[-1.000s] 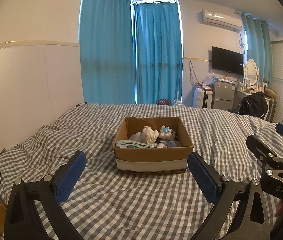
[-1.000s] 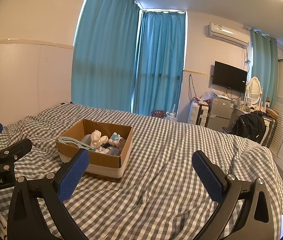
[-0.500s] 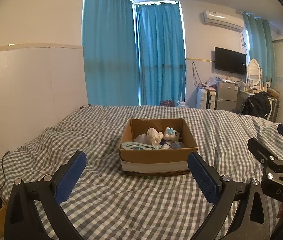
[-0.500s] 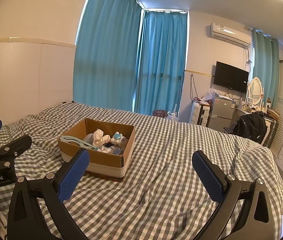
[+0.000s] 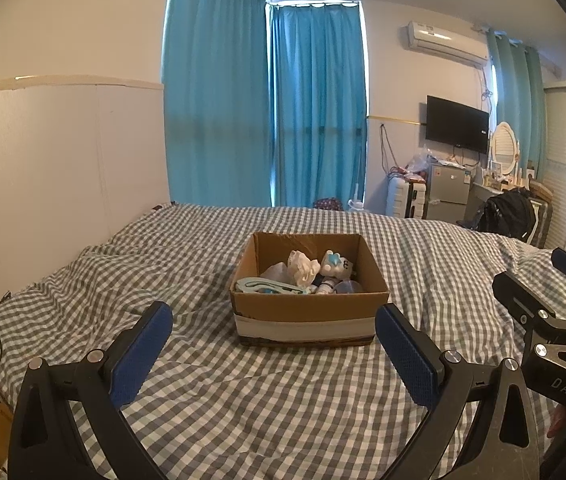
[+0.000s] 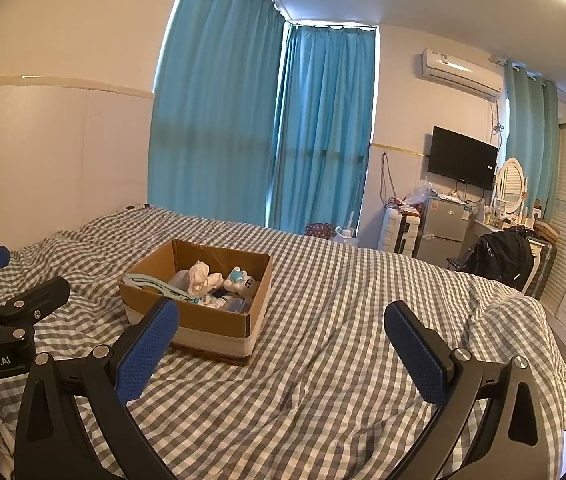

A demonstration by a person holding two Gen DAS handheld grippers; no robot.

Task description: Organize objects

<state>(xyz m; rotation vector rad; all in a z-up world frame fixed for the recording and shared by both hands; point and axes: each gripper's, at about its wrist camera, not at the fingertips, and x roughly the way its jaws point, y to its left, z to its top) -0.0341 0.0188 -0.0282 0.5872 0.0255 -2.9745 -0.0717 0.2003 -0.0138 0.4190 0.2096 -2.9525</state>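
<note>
Your left gripper and your right gripper are both spread wide and hold nothing, each hovering above a bed covered in grey and white check. An open cardboard box sits on the bed, just ahead of the left gripper and ahead-left of the right one. Inside lie a pale blue hanger, a white crumpled cloth and a small blue-and-white toy. Blue curtains hang behind.
</note>
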